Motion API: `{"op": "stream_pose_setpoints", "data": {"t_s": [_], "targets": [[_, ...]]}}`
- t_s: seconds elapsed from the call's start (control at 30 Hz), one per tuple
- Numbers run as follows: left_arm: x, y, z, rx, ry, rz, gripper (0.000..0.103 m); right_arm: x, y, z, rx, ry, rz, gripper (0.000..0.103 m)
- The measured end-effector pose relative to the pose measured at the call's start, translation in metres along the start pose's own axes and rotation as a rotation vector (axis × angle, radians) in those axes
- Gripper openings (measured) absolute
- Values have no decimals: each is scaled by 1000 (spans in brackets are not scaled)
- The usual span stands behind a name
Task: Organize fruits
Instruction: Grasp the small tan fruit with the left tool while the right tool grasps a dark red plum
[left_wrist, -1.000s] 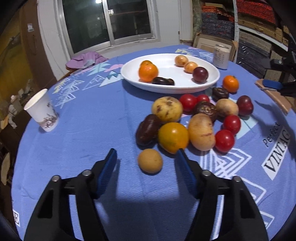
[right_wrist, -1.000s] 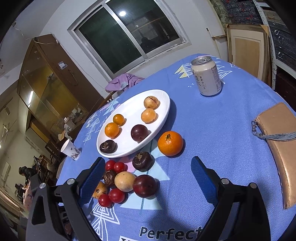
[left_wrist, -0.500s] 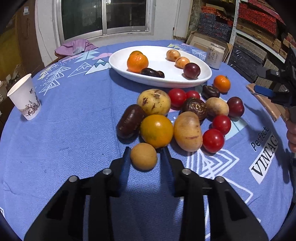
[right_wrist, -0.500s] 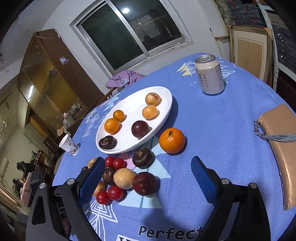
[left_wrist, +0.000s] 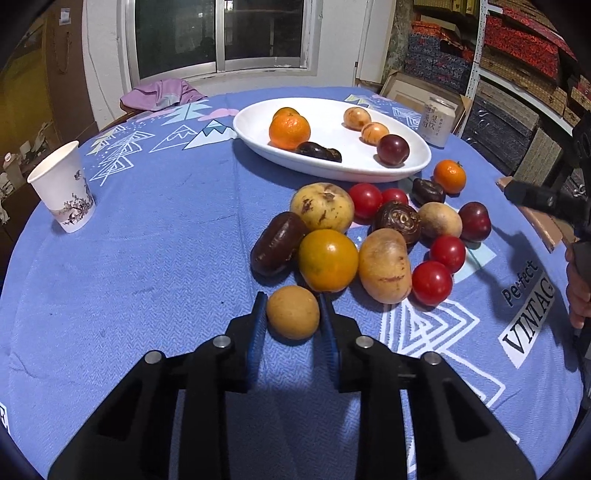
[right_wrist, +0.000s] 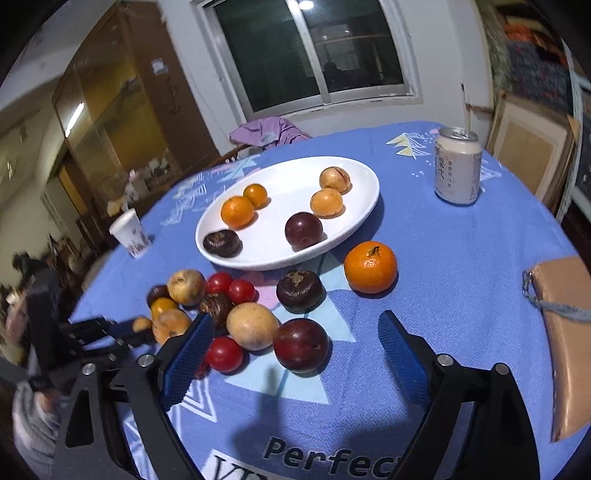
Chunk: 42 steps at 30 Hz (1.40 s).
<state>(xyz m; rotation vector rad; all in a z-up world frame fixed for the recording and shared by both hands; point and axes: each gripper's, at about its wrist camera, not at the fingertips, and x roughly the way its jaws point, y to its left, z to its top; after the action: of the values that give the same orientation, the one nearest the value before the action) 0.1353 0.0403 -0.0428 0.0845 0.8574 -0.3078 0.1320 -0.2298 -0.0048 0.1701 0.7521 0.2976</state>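
**Small tan fruit clamped at the near edge of the fruit pile**

A round table under a blue woven tablecloth (left_wrist: 155, 229) carries everything; the cloth bears white line-drawn triangles and the black words "Perfect VINTAG…" towards its near right edge. Near the far edge sits an oval white plate (left_wrist: 258, 127), glossy and shallow, holding two oranges, two tan round fruits, a dark red plum and a wrinkled dark brown fruit. A loose pile of fruit (left_wrist: 373, 236) lies on the cloth just in front of the plate: yellowish speckled ones, red tomatoes, dark brown ones, a plum and oranges. A pale drink can (right_wrist: 457, 166) with small printed characters, unreadable, stands by the far right edge. A white paper cup (left_wrist: 62, 192) printed with a dark tree motif stands near the left edge. A tan pouch (right_wrist: 565, 332) lies at the right edge.

The left gripper (left_wrist: 293, 314) has its blue ribbed pads pressed on both sides of the small tan fruit (left_wrist: 293, 312), smooth and round, at the pile's near edge. The right gripper (right_wrist: 295, 343) has its fingers wide apart and closing, a plum (right_wrist: 301, 345) lying between them untouched.
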Motion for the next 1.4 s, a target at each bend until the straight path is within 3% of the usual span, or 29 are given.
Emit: {"op": "stream_pose_setpoints", "data": {"t_s": [0.07, 0.17, 0.2, 0.47, 0.67, 1.07, 1.2, 1.4], "targets": [[1, 1, 0, -3, 7, -1, 28, 9, 3, -3, -16, 37, -6, 76], [3, 2, 0, -14, 17, -8, 28, 22, -1, -7, 7, 95, 8, 45], [4, 3, 0, -18, 17, -10, 28, 25, -3, -8, 20, 111, 14, 42], [5, 1, -1, -13, 20, -10, 28, 40, -5, -13, 18, 141, -34, 42], [4, 2, -1, -20, 16, -15, 28, 39, -9, -14, 44, 128, -14, 39], [-21, -4, 4, -10, -83, -18, 28, 21, -7, -4, 37, 47, 1, 38], [-36, -3, 27, -28, -127, -47, 28, 3, -5, 8, 35, -30, 12, 38], [-24, -17, 100, -38, -151, -71, 28, 8, -2, 60, 44, -61, 2, 38]]}}
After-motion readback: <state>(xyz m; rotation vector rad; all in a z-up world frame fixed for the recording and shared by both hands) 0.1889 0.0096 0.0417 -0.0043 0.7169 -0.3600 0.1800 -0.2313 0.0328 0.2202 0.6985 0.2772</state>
